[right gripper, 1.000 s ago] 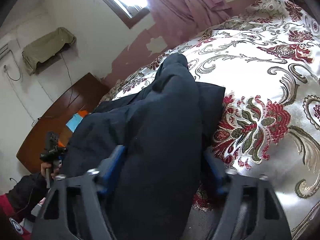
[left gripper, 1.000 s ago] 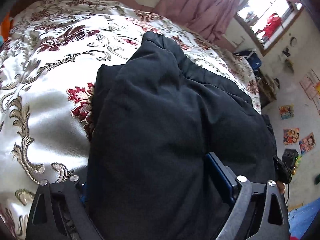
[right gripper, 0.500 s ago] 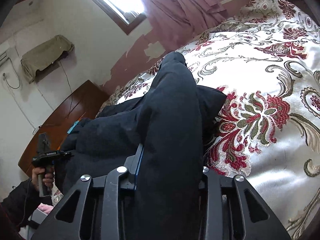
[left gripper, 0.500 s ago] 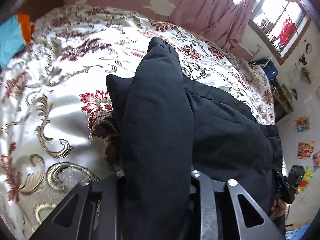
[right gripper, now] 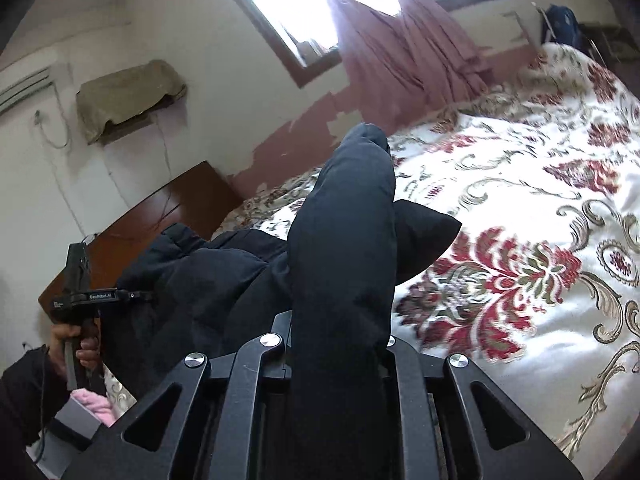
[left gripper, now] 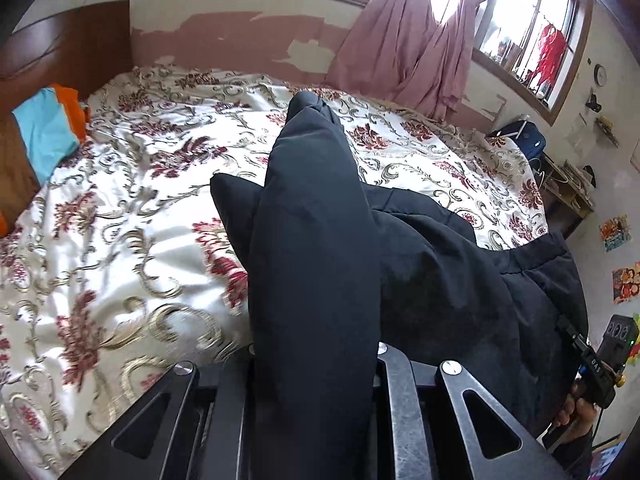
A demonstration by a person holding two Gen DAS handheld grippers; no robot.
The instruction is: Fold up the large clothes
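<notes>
A large black padded jacket (left gripper: 420, 280) lies across the floral bedspread (left gripper: 120, 248). My left gripper (left gripper: 314, 360) is shut on a thick fold of the jacket, which stands up between the jaws and hides the fingertips. My right gripper (right gripper: 340, 344) is shut on the jacket's other edge (right gripper: 344, 248), lifted above the bedspread (right gripper: 540, 240). The right gripper also shows at the left view's right edge (left gripper: 600, 364), and the left gripper shows in the right view (right gripper: 80, 296).
A wooden headboard (left gripper: 60, 52) with blue and orange cloth (left gripper: 44, 128) stands at the left. Pink curtains (left gripper: 404, 40) hang under the window. A shelf (left gripper: 568, 188) stands beyond the bed's right side. Something pink (right gripper: 96, 404) lies low on the left.
Both grippers have closed on the jacket and risen, lifting its edge off the bed. The fabric between the jaws has narrowed to a tall ridge and more of the room shows.
</notes>
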